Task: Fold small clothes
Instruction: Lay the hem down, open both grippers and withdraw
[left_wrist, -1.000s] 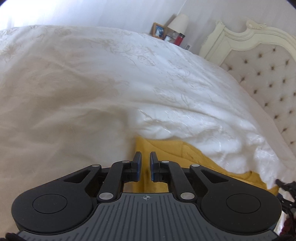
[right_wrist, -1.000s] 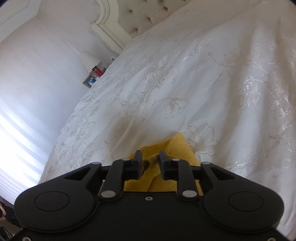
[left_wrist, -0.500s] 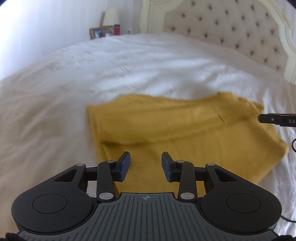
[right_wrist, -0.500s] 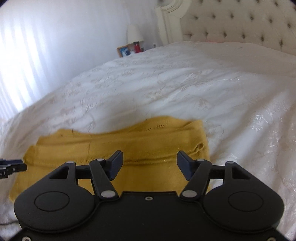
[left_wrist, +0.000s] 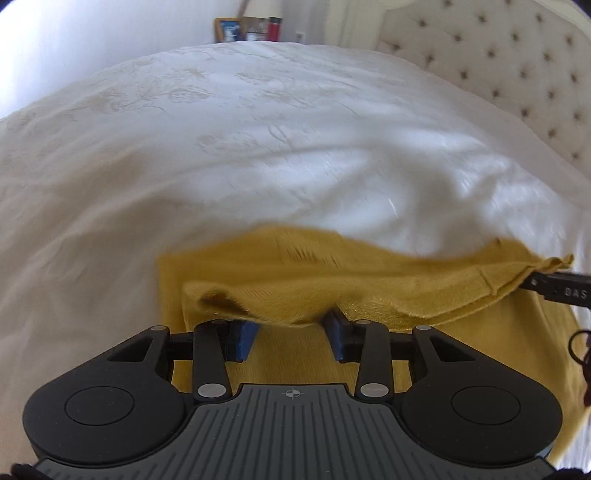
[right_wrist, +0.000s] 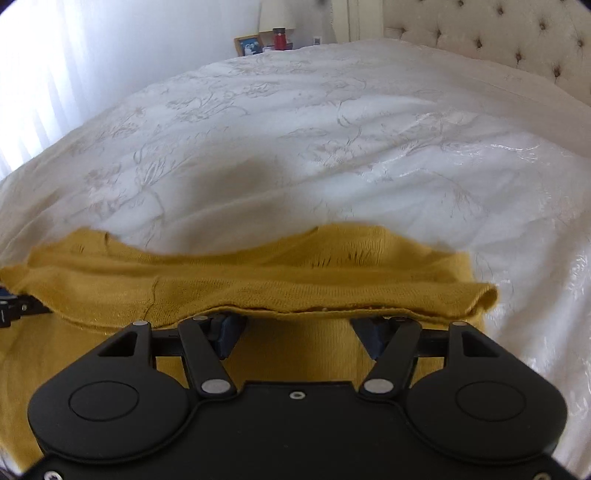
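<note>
Yellow garment lying crosswise, folded edge nearest, both tongs spread, just released

The left hand-held gripper, jaws apart, hovers at the yellow garment's folded edge.

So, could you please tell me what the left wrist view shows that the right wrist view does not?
Only the left wrist view shows the garment's left edge on the bedspread and the left gripper, jaws apart. Only the right wrist view shows the fold's right end, bright curtains and the right gripper, jaws wider apart. Both show the folded yellow garment, white embroidered bedspread, tufted headboard, and the picture frame and red bottle.
</note>
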